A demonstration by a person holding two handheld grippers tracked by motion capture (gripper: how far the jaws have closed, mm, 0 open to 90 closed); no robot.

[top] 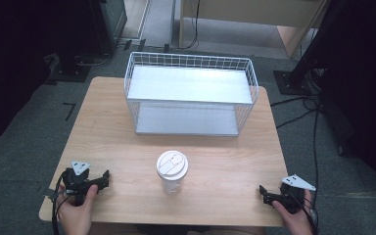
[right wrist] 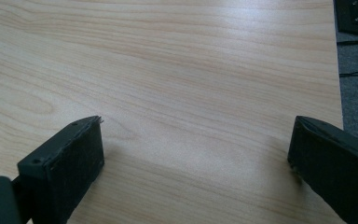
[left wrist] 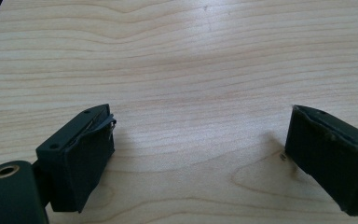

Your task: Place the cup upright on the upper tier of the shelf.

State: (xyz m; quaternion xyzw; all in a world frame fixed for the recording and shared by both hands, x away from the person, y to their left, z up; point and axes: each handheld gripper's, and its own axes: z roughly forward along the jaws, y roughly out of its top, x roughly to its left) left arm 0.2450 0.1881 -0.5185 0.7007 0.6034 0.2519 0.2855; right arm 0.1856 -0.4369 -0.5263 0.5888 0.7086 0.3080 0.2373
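A: Status, grippers?

B: Left gripper and right gripper both resting at table near edge, jaws spread wide, nothing held.

A: Cup?

B: Lidded cup upright, centre-front, betw. grippers, before wire rack. Prob. light, thin-walled, crushable, slick. Recommend gentle mid-body grip, below lid; avoid lid, may pop.

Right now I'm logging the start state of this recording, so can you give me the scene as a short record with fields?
surface: wooden table
cup: clear cup with white lid, upright, near the table's front middle
rack: white wire rack with two shelves, at the back, nothing on the shelves
left gripper: open, at front left corner, holding nothing
right gripper: open, at front right corner, holding nothing
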